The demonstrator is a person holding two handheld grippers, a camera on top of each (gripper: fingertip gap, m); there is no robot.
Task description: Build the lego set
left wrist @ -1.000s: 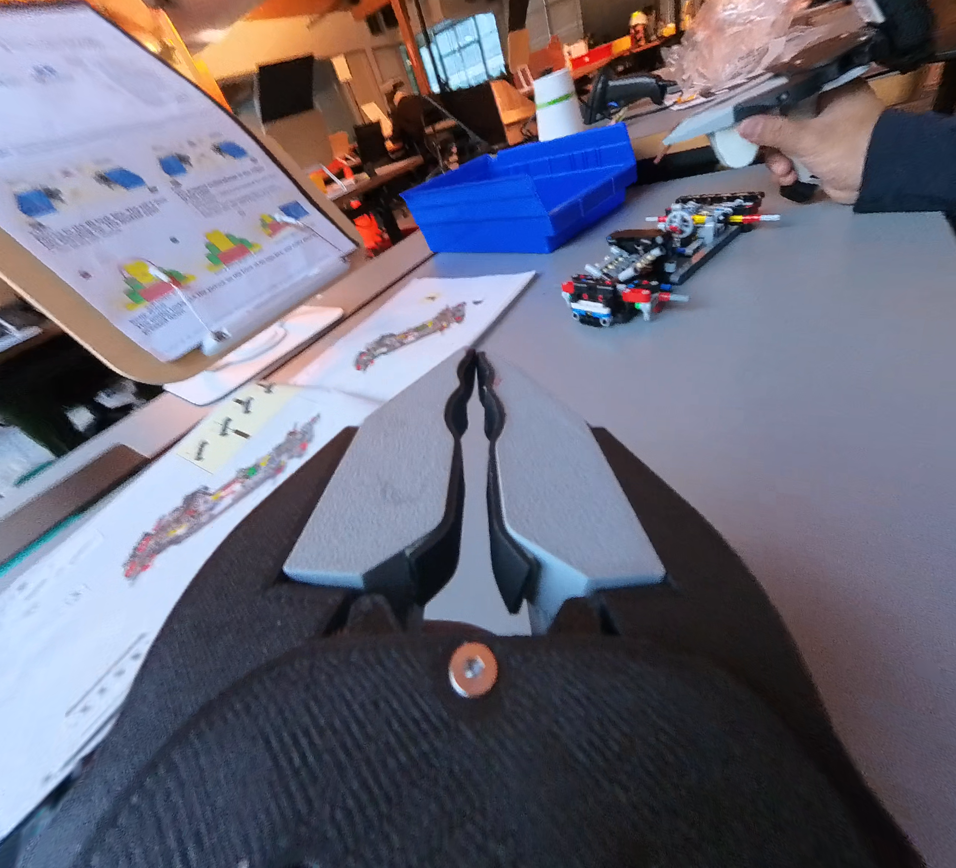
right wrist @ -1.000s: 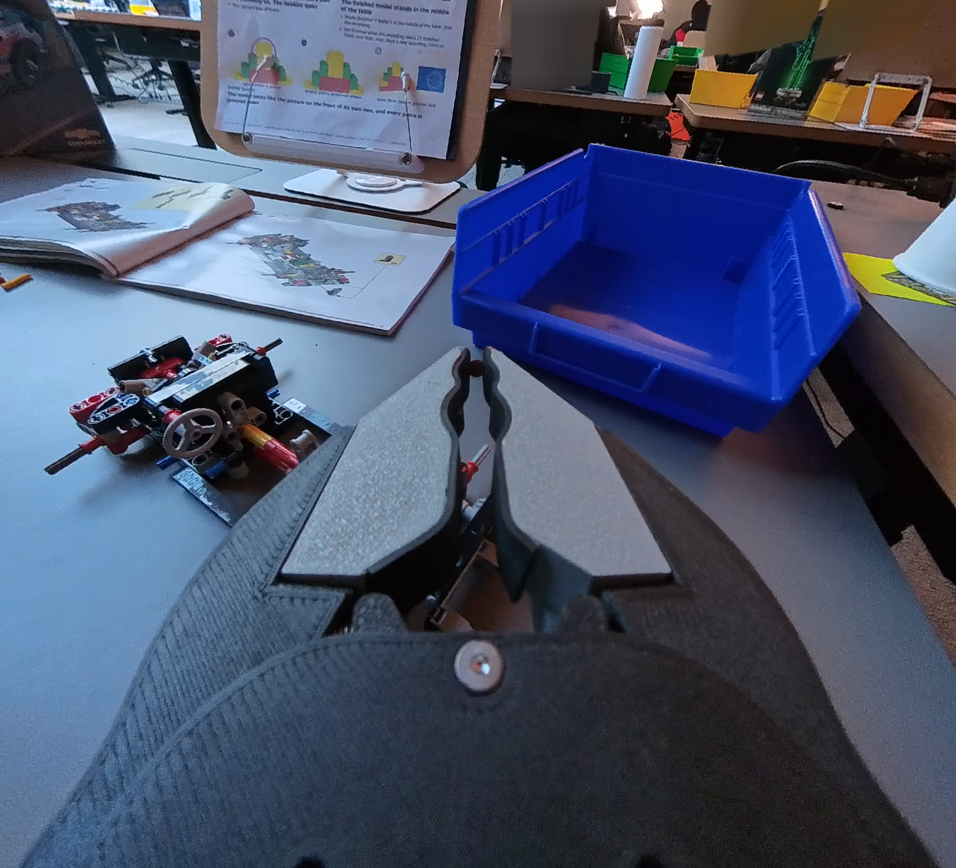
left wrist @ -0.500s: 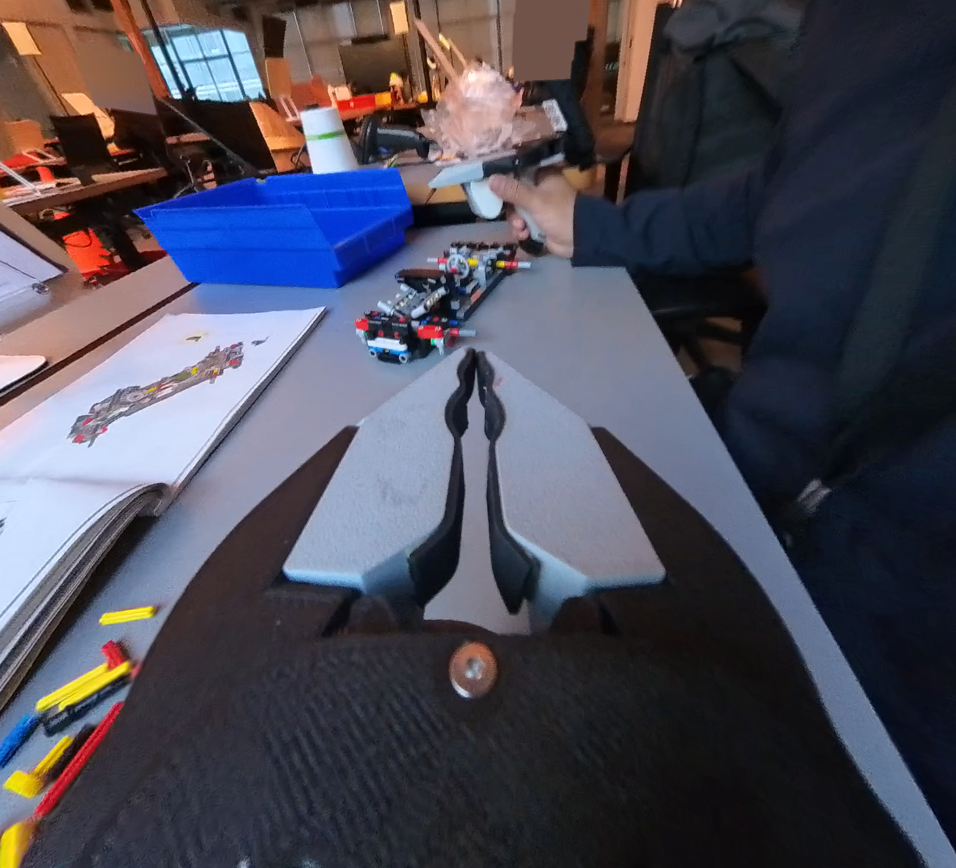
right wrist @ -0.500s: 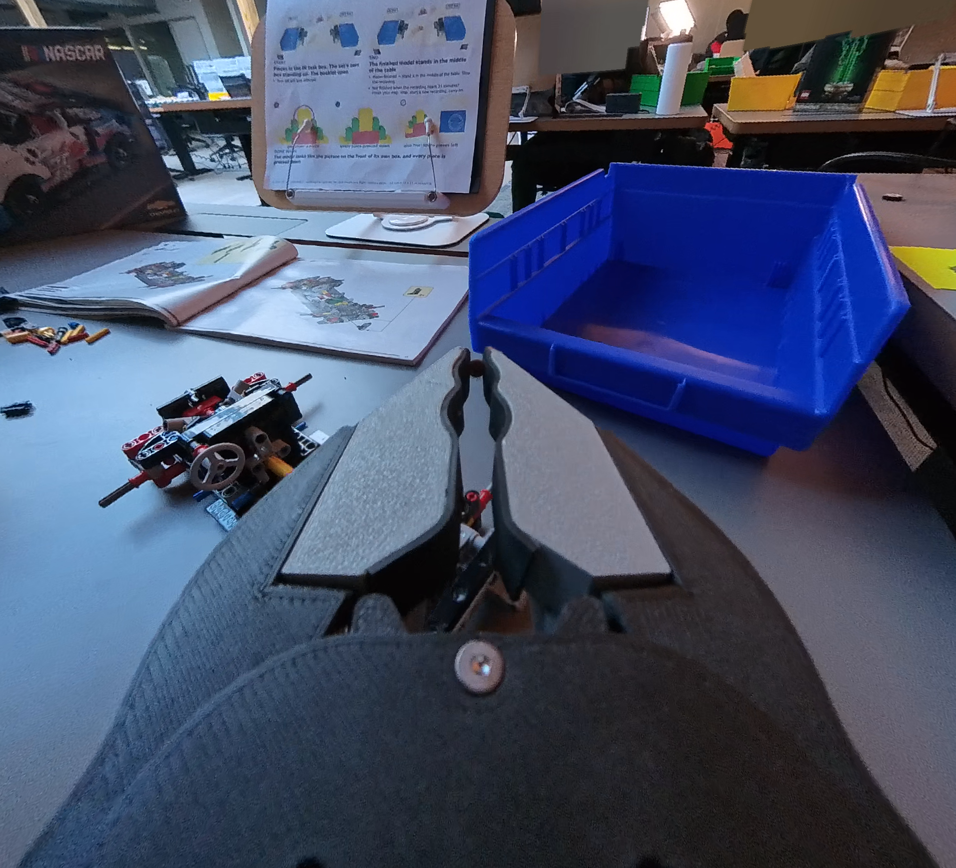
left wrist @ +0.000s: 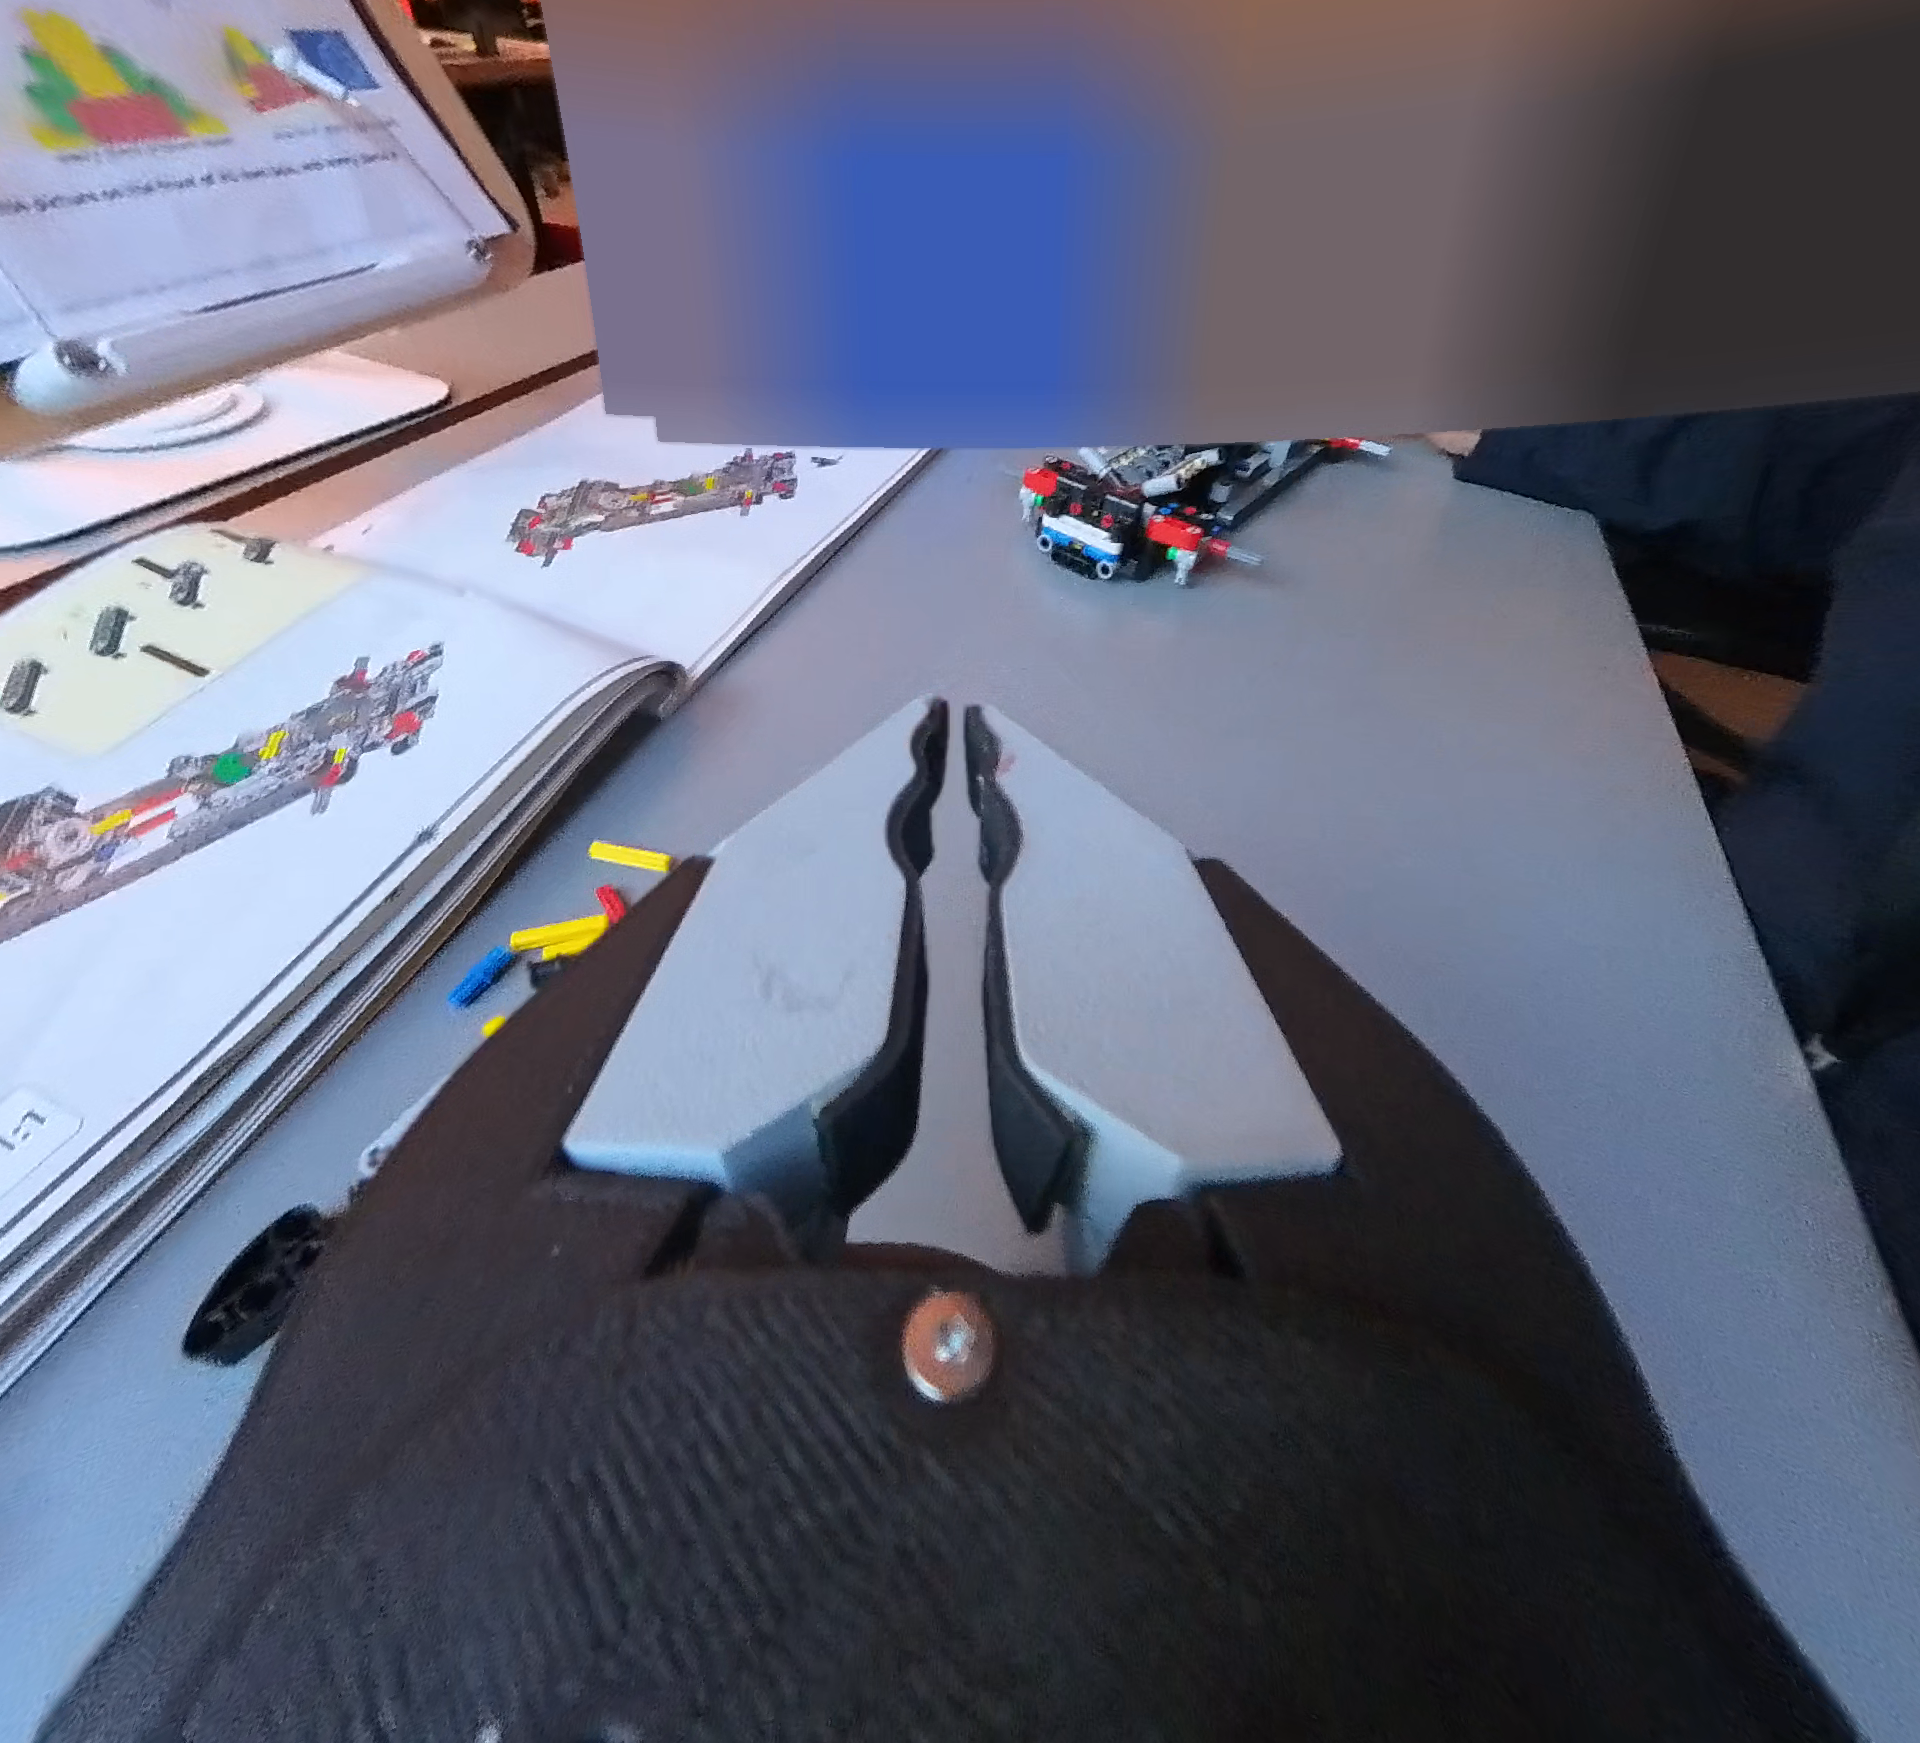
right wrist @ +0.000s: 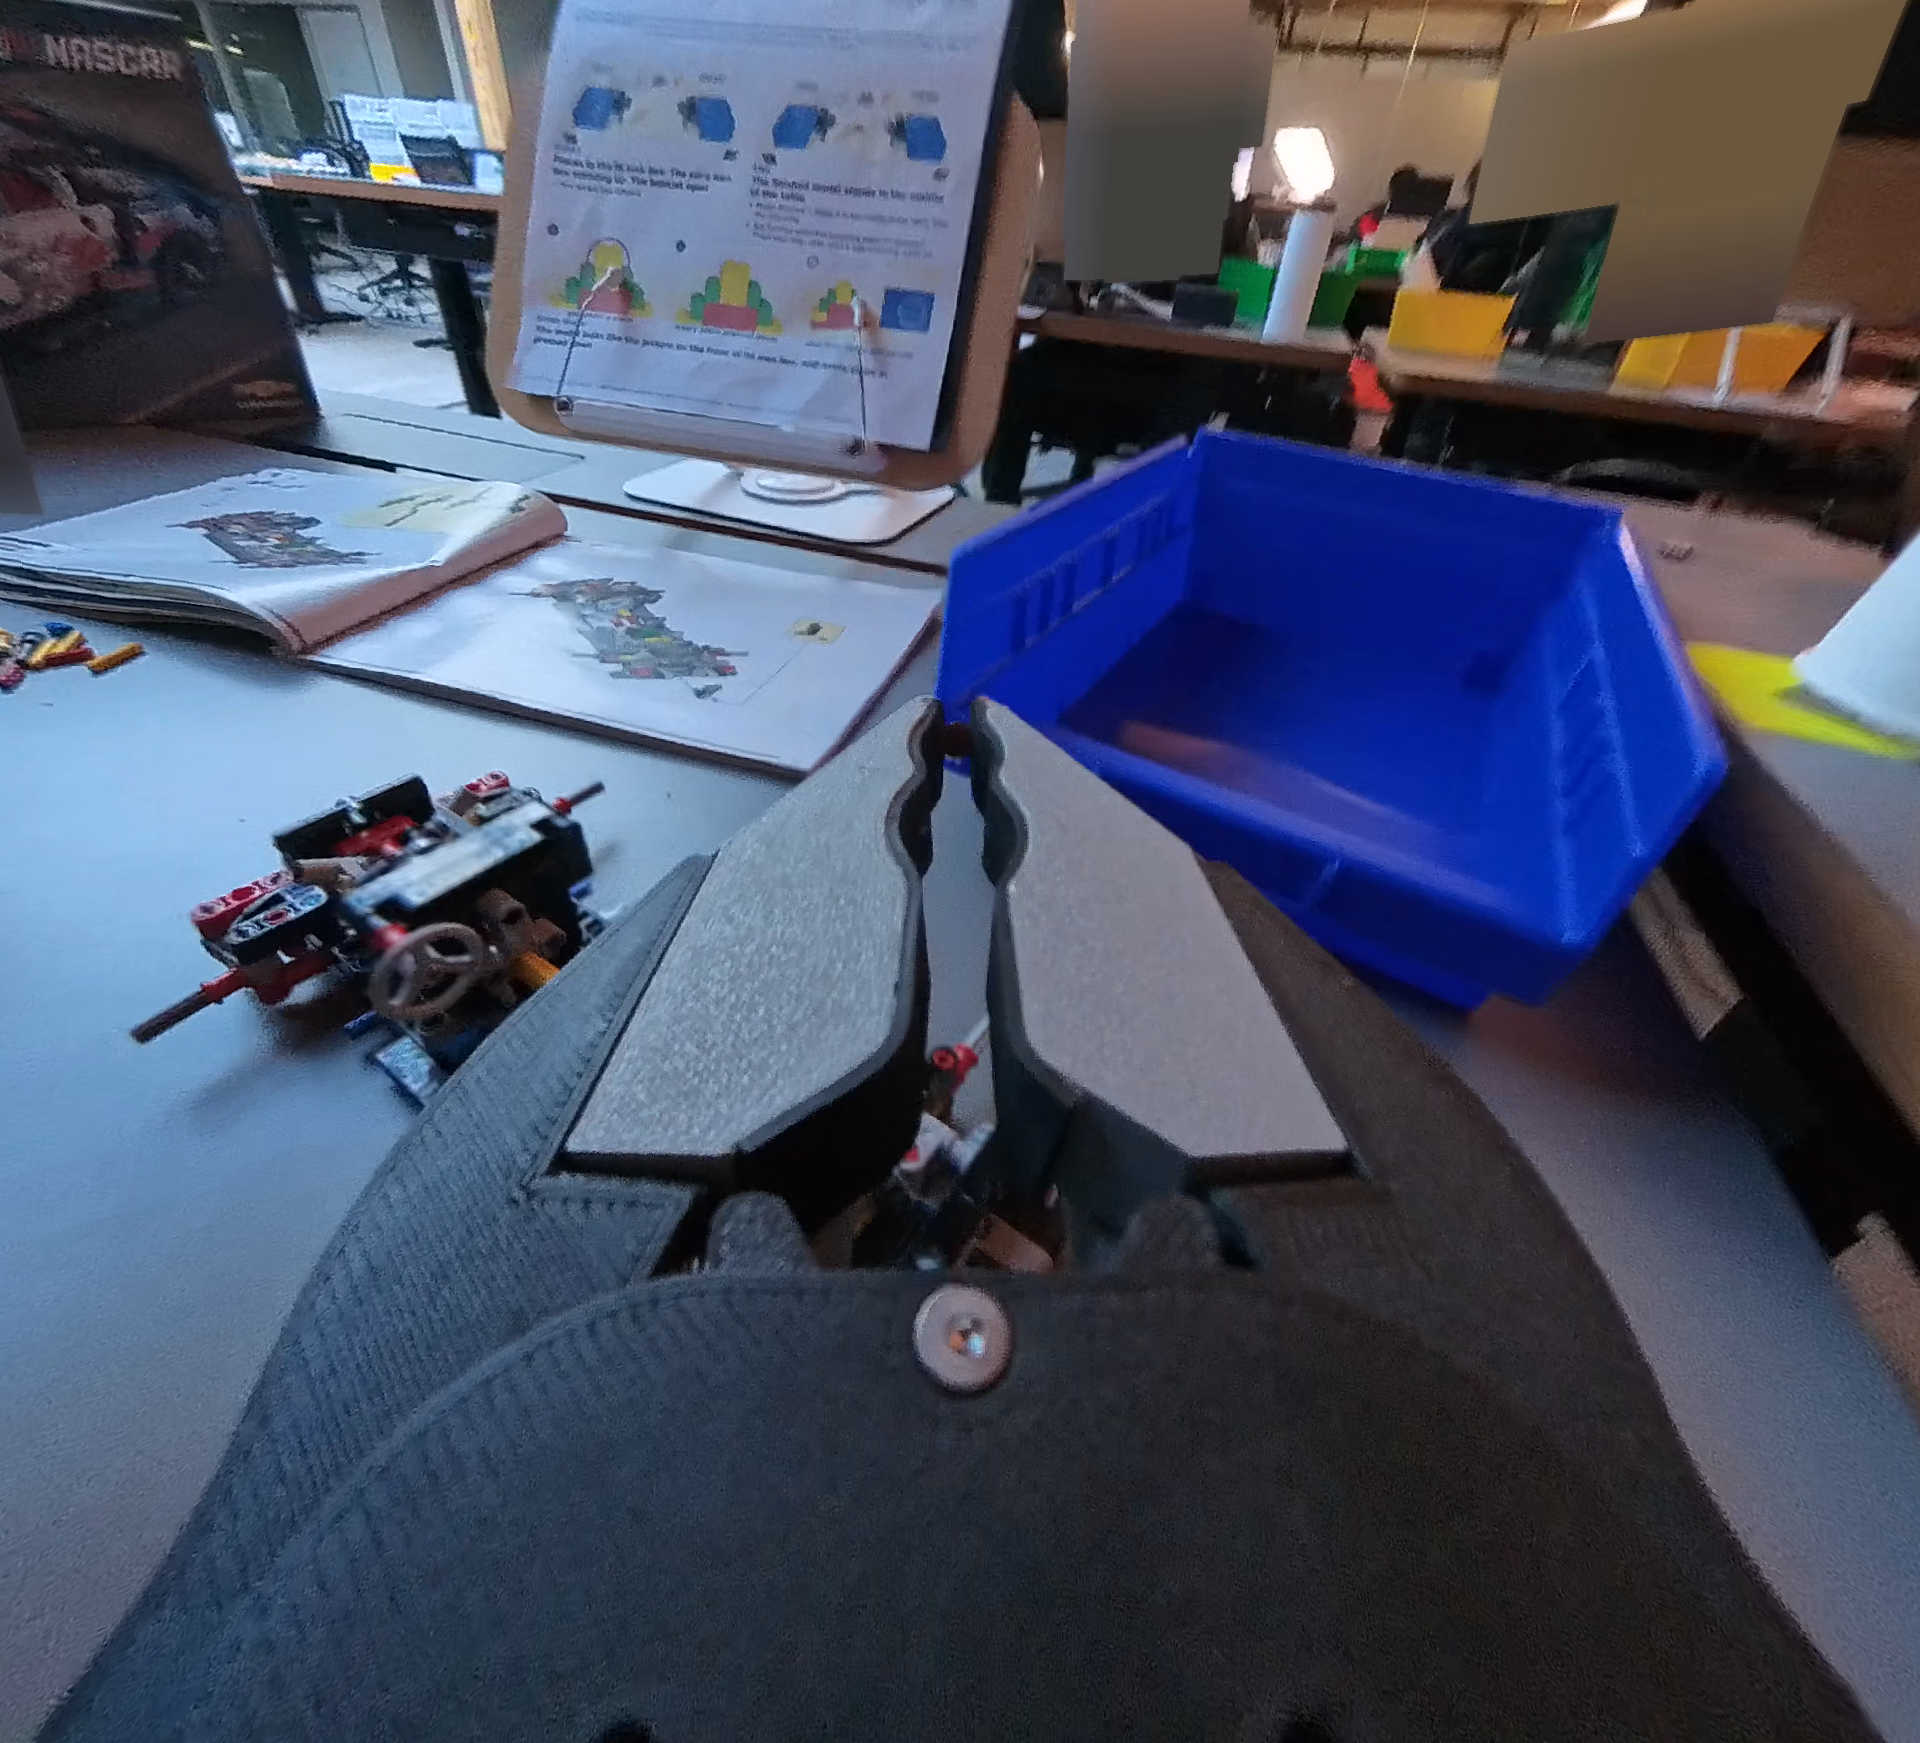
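The left gripper (left wrist: 956, 717) hangs clenched on nothing above the grey table (left wrist: 1351, 862), beside one open booklet (left wrist: 312, 758) and a scatter of loose pins (left wrist: 561, 935) – too blurred to count. The right gripper (right wrist: 956, 722) pinches a small red piece (right wrist: 957, 739) at its tips, before one blue bin (right wrist: 1351, 706). One brick chassis (right wrist: 405, 904) lies left of it – long axis running from near right to far left.

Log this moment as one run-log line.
left tongs: shut, empty | right tongs: shut on red piece, near blue bin | model: on table
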